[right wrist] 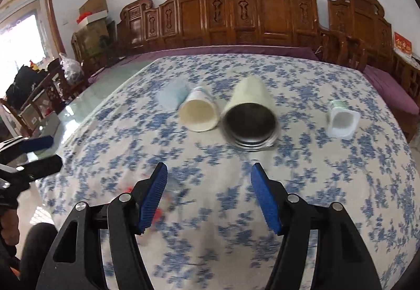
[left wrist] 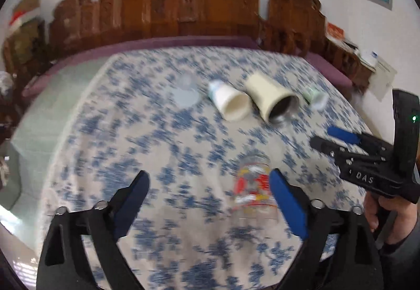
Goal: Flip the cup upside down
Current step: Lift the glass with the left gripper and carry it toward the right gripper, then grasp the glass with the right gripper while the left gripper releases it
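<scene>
A clear glass cup (left wrist: 253,185) with red and yellow print stands on the blue-flowered tablecloth (left wrist: 170,137), blurred, close to the right finger of my open left gripper (left wrist: 210,185). In the right wrist view only a red blur of the glass cup (right wrist: 157,208) shows beside the left finger. My right gripper (right wrist: 208,179) is open and empty; it also shows in the left wrist view (left wrist: 325,137). Several cups lie on their sides further back: a cream tumbler (right wrist: 249,111), a white paper cup (right wrist: 199,111), a pale blue cup (right wrist: 173,97).
A small white and green pot (right wrist: 342,119) lies at the right. Carved wooden chairs (right wrist: 262,14) with purple cushions stand behind the table. Glass tabletop (right wrist: 105,85) shows bare at the left edge. My left gripper (right wrist: 39,150) shows at far left.
</scene>
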The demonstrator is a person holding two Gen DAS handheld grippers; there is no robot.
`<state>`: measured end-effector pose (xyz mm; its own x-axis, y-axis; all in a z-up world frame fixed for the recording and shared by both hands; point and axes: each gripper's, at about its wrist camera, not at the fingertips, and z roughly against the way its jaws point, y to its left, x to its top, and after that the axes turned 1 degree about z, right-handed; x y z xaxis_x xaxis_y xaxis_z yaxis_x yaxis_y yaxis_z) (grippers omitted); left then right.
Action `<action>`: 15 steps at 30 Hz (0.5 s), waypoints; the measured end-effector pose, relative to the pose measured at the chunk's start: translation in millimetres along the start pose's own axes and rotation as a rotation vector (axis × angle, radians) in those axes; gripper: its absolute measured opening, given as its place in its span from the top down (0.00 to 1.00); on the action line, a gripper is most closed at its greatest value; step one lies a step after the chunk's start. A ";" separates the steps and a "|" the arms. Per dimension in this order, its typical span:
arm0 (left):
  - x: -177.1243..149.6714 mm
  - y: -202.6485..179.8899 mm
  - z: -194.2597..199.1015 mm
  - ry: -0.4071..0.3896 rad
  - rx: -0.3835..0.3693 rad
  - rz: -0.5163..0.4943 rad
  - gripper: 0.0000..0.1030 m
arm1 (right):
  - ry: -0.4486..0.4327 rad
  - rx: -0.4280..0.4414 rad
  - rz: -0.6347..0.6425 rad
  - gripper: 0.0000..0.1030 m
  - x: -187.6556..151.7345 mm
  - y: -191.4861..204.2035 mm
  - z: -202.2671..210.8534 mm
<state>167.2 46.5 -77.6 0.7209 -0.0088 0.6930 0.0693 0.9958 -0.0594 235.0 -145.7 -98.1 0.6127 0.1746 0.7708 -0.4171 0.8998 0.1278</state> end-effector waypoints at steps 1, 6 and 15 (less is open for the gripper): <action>0.3 6.3 5.7 -0.021 0.019 0.006 0.07 | 0.008 0.007 -0.002 0.34 1.5 5.6 -1.6; -0.1 40.1 29.5 -0.098 0.075 0.022 0.07 | 0.058 0.033 0.003 0.27 8.0 40.1 -15.3; -16.3 85.1 30.3 -0.126 0.132 0.094 0.07 | 0.216 -0.021 -0.051 0.27 5.6 62.2 -64.1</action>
<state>140.4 134.2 -72.1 0.6274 0.0881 0.7737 -0.0915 0.9950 -0.0391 255.5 -63.1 -125.9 0.7632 0.2082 0.6117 -0.3690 0.9176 0.1481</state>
